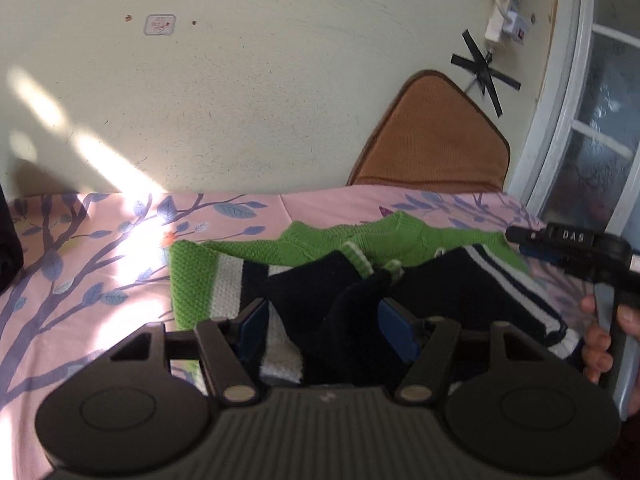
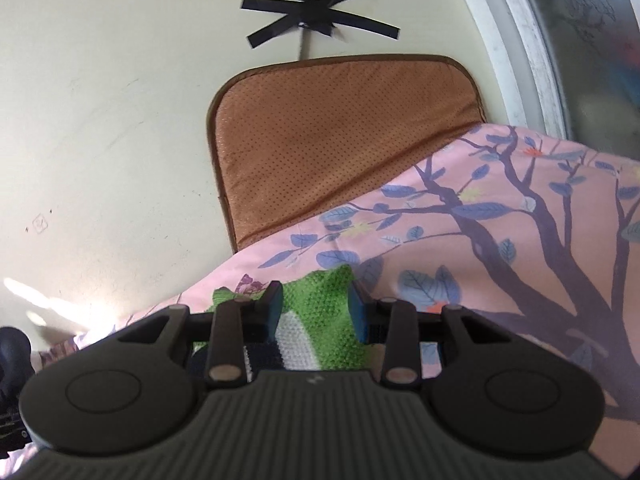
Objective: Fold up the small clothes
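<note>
- The sweater, knitted in green, white and navy, lies on the pink sheet, partly folded, with a navy sleeve lying over its middle.
- The left gripper has its jaws apart over the navy part. The pads do not seem to press the cloth, so it holds nothing.
- The right gripper is narrower, with the green edge of the sweater between its pads; I judge there is no pinch.
- Risk: if the jaws close too high, they take only one layer, and the fold underneath will open.
- Risk: the loose knit can catch on a pad and be dragged, so the stacked sleeve will shift.
- Risk: the bright sun patch makes the left edge hard to see.
</note>
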{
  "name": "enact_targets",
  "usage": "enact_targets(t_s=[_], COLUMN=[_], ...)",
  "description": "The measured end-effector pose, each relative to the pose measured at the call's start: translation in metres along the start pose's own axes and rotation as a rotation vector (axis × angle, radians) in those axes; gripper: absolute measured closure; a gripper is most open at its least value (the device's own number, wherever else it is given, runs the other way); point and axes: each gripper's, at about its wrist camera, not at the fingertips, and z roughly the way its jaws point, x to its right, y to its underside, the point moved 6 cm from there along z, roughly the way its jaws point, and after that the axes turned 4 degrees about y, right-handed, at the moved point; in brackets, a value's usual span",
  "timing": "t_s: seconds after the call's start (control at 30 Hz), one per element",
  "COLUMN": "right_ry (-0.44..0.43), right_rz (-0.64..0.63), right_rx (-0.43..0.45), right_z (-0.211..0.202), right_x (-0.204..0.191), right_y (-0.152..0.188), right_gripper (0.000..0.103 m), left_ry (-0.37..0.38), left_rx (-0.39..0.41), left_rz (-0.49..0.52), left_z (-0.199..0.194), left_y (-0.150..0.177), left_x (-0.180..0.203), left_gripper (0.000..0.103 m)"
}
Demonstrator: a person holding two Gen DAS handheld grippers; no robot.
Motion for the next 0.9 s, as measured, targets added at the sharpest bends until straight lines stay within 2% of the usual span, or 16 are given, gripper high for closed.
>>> enact_targets(t_s=[0.1,0.17,0.23,0.33,0.4,0.47,0.57,0.9], right_ry=[-0.001,0.001,0.006,0.003,0.002,0.0,0.001,0.072], right_rz=[-0.097,-0.106,-0.081,-0.058,-0.071,-0.086,-0.085,-0.002], right_rx=[0.014,0.017,0.01,0.008,0.008,0.012,0.013,-0.038], right_z=[-0.002,-0.003,-0.001,-0.001,-0.001,-0.001,-0.002,0.008], right_x=[-0.013,-0.014,-0.009,-0.005,-0.008,-0.011,-0.01,0.006], right_y=[0.003,0.004,0.003,0.002,0.003,0.004,0.003,0.003], right_gripper=[0.063,0.061,0.061,0.061,0.061,0.061,0.061,0.058], left_ry=[-0.082,-0.084,-0.116,-0.12,-0.129,-0.089,-0.054,-0.088], left_rx=[-0.048,-0.021,0.018,0.076,0.091,0.08,0.06,0.069], left_rz=[0.003,-0.069,-0.181,-0.372,-0.432,-0.477,-0.488,-0.509], left_z=[0.012,0.006,-0.004,-0.019,-0.025,-0.024,-0.02,-0.027], left_y=[0.006,0.003,-0.003,-0.01,-0.01,-0.01,-0.009,-0.013], left_x=[-0.004,-0.017,-0.042,-0.082,-0.097,-0.104,-0.103,-0.12], left_gripper=[0.048,0.049,0.049,0.051,0.051,0.051,0.051,0.05])
